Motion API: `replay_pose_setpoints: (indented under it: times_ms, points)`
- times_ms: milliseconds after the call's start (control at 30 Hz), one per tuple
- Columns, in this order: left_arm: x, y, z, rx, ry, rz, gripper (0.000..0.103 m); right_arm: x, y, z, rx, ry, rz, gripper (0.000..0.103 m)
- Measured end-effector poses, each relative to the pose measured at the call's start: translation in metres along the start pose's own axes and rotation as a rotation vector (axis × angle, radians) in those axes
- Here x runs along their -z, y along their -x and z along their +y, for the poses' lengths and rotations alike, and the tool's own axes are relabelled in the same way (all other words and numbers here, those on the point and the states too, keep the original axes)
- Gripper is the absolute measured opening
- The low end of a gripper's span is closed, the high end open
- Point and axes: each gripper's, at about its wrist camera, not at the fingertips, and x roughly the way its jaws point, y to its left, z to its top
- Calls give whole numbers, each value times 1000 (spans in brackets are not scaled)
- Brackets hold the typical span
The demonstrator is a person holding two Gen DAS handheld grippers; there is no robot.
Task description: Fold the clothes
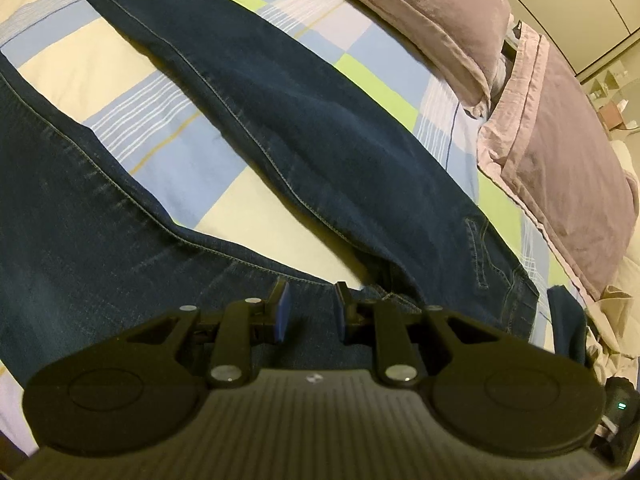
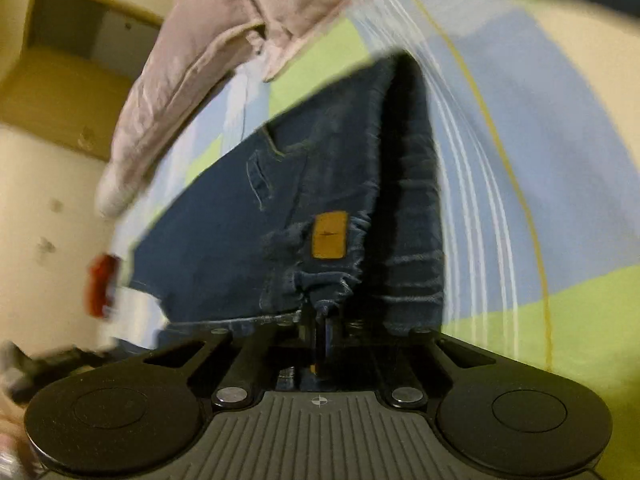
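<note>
On the bed [image 1: 132, 60], spread flat over a checked cover of blue, cream and lime squares with thin white stripes: dark blue jeans [image 1: 280, 120], legs splayed apart in a V, pale stitching along the seams, waistband near the pillows.

Left gripper [image 1: 311, 309]: jaws parted with a clear gap, nothing between them, blue pads [image 1: 283, 312] facing inward, poised just over the denim near the crotch; contact with the cloth cannot be told.

Right gripper [image 2: 320, 332]: jaws pressed together on a bunched fold of the jeans [image 2: 224, 240] at the waistband, denim puckered and wrinkled just above the tips.

Denim: heavy, faintly faded in streaks, a belt loop and pocket edge visible. Leather patch [image 2: 329, 236] on the waistband: tan, rectangular, with a small dark mark too blurred to read.

Beside the jeans: two mauve pillows [image 1: 560, 152], soft, creased, with flanged edges. Right wrist view blurred throughout.
</note>
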Motion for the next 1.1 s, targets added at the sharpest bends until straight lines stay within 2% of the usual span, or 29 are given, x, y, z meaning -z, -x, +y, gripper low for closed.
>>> replay_pose_setpoints:
  times_ms: [67, 100, 133, 233, 267, 300, 333, 367, 400, 500, 633, 667, 733, 800, 867, 967, 1067, 1100]
  points:
    - [1, 1, 0, -3, -6, -1, 18, 3, 22, 1, 20, -28, -79, 1]
    - [2, 1, 0, -5, -10, -1, 18, 5, 23, -6, 44, -54, -90, 1]
    - [2, 1, 0, -7, -13, -1, 18, 7, 21, -15, 75, -83, -88, 1]
    - [6, 1, 5, -12, -7, 9, 18, 7, 14, -28, 57, -140, -57, 1]
    - [8, 1, 6, -14, -4, 13, 18, 6, 12, -32, 46, -157, -45, 8]
    - [9, 1, 8, -16, -2, 16, 18, 6, 10, -35, 36, -175, -34, 27]
    - [10, 1, 10, -17, 1, 20, 18, 11, 15, -39, 8, -203, -36, 38]
    - [12, 1, 11, -19, 3, 24, 18, 18, 24, -42, -28, -237, -44, 54]
    - [13, 1, 13, -21, 5, 27, 18, 26, 33, -46, -64, -271, -53, 55]
    - [17, 1, 18, -26, 13, 38, 18, 59, 49, -55, -116, -377, -5, 55]
    - [23, 0, 24, -33, 22, 53, 18, 85, 62, -51, -168, -405, 54, 54]
    - [24, 0, 26, -34, 25, 57, 18, 92, 64, -49, -182, -407, 65, 45]
    - [27, 1, 25, -34, 9, 65, 18, 95, 63, -42, -109, -363, 79, 5]
    - [30, 2, 24, -33, -9, 73, 18, 93, 65, -28, -19, -306, 77, 4]
    - [33, 3, 23, -32, -27, 80, 18, 92, 73, -14, 34, -248, 62, 3]
    - [39, 4, 26, -59, -45, 103, 18, 111, 80, -32, 101, -343, 57, 2]
    - [42, 8, 33, -95, -65, 107, 18, 105, 82, -14, 181, -285, 79, 6]
    - [43, 9, 35, -103, -75, 103, 18, 102, 84, -3, 243, -245, 71, 11]
